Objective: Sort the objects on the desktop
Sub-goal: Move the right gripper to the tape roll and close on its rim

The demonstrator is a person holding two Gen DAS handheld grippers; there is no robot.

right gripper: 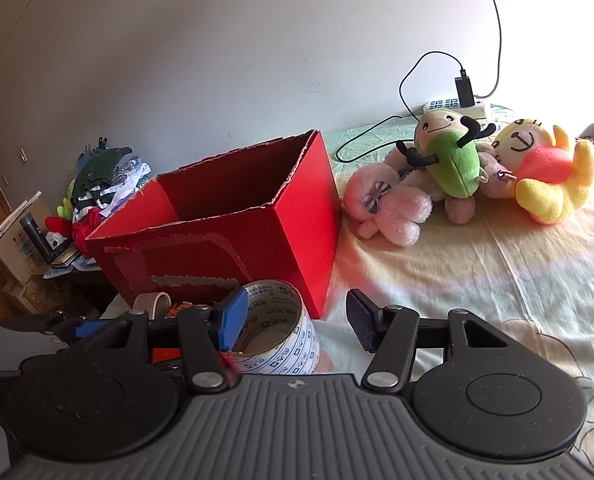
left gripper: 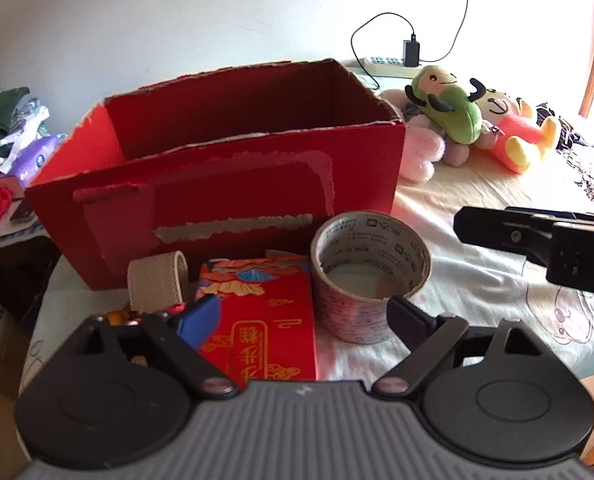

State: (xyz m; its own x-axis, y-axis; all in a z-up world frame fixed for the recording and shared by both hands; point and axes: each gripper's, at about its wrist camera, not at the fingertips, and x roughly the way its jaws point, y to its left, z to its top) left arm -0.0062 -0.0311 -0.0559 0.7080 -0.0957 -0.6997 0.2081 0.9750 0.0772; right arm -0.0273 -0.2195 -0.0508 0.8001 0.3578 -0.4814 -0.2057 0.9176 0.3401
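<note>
Left wrist view: we see our left gripper (left gripper: pixel 303 320) spread wide at lower centre, pinching nothing.
Red envelope (left gripper: pixel 263 328): flat glossy card with gold print, lying between the fingers.
Tape roll (left gripper: pixel 371 276): a printed cylinder standing on end, just beside the right finger.
Red cardboard box (left gripper: pixel 225 184): open, with torn edges, filling mid-frame behind them.
Right wrist view: our right gripper (right gripper: pixel 295 324) is spread and empty, the tape roll at its blue left pad.
Open room: bare sheet (right gripper: pixel 477 276) at centre right; plush toys (right gripper: pixel 457 172) lie at upper right.
</note>
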